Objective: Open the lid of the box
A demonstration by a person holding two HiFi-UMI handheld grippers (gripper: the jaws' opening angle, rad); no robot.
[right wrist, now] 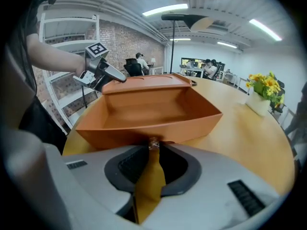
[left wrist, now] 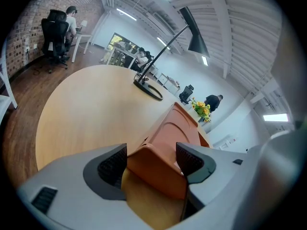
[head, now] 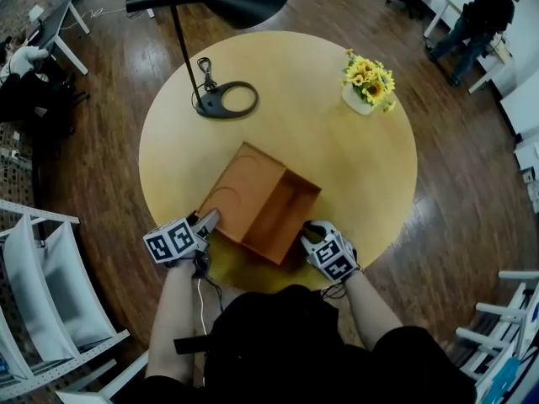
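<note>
Head view: the orange box (head: 282,215) sits at the near edge of the round tabletop (head: 354,167), open upward. Its lid (head: 236,194) lies flat to its left, and its long axis slants away to the right. A lamp (head: 210,0) and flowers (head: 369,81) stand well beyond.

Left gripper view: the left tongs (left wrist: 151,150) clamp the lid's near corner.

Right gripper view: the right tongs (right wrist: 152,152) pinch a small metal clasp (right wrist: 153,143) on the box's front wall.

One overhead, two low
Head view looks steeply down on the table (head: 362,183); both gripper views sit low, close against the shared box (head: 282,213).
</note>
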